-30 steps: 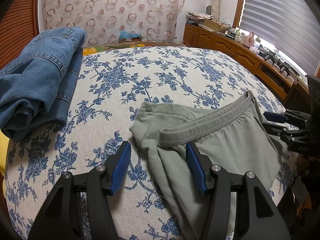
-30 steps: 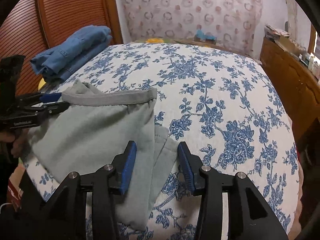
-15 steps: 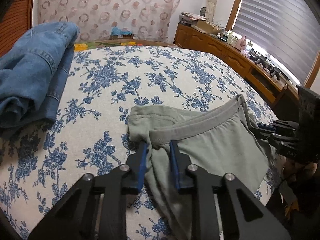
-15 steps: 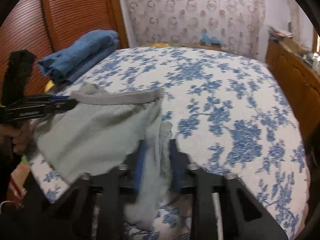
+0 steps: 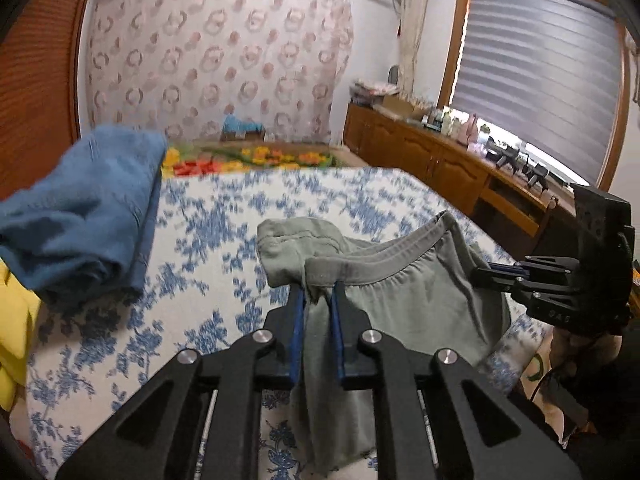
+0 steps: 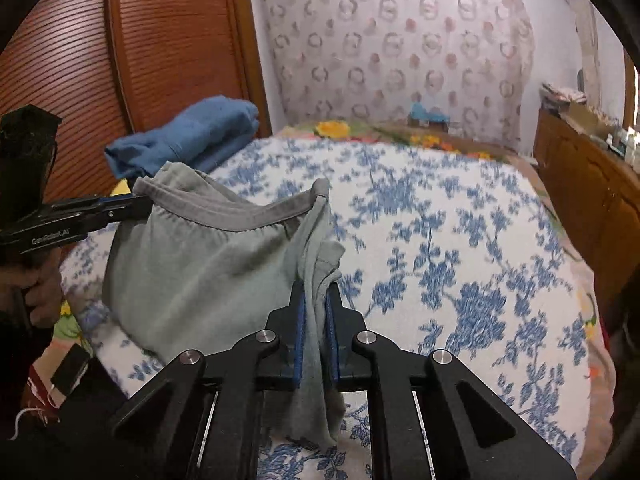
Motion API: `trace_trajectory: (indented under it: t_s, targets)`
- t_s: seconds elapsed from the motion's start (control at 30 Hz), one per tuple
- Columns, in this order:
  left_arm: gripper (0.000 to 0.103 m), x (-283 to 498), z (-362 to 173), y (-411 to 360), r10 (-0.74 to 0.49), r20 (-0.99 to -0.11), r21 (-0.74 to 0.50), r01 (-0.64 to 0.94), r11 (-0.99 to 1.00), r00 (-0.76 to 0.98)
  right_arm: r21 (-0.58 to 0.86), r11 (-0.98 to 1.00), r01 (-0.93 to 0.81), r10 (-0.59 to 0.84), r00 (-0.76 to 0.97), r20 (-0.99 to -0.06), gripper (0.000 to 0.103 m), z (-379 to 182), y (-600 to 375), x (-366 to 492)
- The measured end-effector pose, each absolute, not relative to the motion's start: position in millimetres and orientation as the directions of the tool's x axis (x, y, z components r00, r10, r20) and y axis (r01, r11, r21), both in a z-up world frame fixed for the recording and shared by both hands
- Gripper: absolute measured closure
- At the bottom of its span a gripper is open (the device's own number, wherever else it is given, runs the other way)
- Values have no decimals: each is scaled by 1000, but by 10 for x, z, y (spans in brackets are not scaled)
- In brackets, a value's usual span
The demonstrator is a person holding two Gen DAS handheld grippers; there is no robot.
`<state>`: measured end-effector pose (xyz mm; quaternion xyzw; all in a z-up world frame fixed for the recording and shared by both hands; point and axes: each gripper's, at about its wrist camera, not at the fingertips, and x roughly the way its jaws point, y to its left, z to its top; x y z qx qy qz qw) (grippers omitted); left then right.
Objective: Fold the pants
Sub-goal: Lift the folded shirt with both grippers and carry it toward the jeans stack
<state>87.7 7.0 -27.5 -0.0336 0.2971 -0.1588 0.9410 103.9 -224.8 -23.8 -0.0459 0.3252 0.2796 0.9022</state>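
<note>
The grey-green pants (image 5: 420, 292) hang between the two grippers above the bed (image 5: 224, 216), whose cover is white with a blue flower print. The left gripper (image 5: 318, 312) has its blue-padded fingers (image 5: 297, 320) pressed narrow on a bunch of cloth just under the waistband (image 5: 384, 264), and more cloth trails down between the fingers toward the camera. The right gripper (image 6: 316, 316) pinches another gathered fold of the same pants in the same way, its fingers (image 6: 300, 324) close together with fabric squeezed between them. In the right wrist view the waistband sags in a curve from the left gripper to the cloth above the right one, and the body of the pants hangs below it, over the near edge of the bed. A pile of folded blue jeans (image 6: 188, 136) lies at the far left of the bed, well apart from the pants. A wooden sideboard (image 5: 452, 168) with small items on top stands along the window wall.
</note>
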Motion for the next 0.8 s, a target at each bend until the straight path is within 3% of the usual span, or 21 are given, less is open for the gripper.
trace_trajectory:
  t_s: [0.43,0.8]
  targets:
    - [93,728,195,125,-295,-456,-106,278,955,840,66,820,-568,513,681,-522,97,300,-2188,951]
    - [93,766,286,253,-266,-441,-79,258,963,857,26,801,-598,529,687,-499,97,445,-2021,1073]
